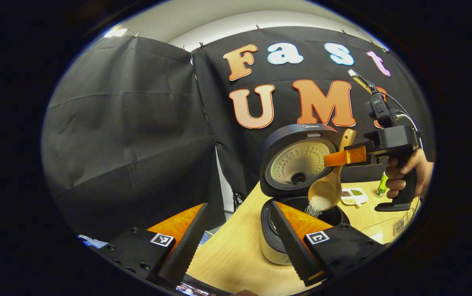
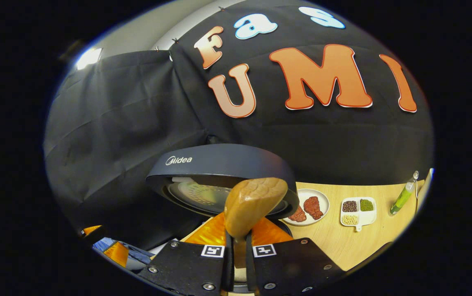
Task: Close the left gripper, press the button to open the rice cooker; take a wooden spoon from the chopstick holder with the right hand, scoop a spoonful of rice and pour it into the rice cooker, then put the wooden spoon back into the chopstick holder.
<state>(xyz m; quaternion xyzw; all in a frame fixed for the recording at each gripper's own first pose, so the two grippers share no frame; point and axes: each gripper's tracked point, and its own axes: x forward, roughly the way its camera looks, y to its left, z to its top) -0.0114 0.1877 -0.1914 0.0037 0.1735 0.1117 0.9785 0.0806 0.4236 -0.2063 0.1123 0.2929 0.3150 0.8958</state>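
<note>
The rice cooker (image 1: 269, 251) stands open on the wooden table, its lid (image 1: 297, 162) tipped up and back. In the left gripper view my right gripper (image 1: 345, 157) is shut on the handle of the wooden spoon (image 1: 328, 189), held by a hand above the pot. The spoon bowl tilts down and white rice (image 1: 317, 204) streams into the pot. My left gripper (image 1: 238, 205) is open in front of the cooker with nothing between its fingers. In the right gripper view my right gripper (image 2: 239, 236) clamps the spoon handle (image 2: 254, 201) just below the lid (image 2: 219, 164).
On the table (image 2: 342, 242) behind the cooker lie a white plate of red meat (image 2: 306, 207), a divided dish of beans (image 2: 358, 210) and a green bottle (image 2: 402, 199). Black cloth walls close the back and left.
</note>
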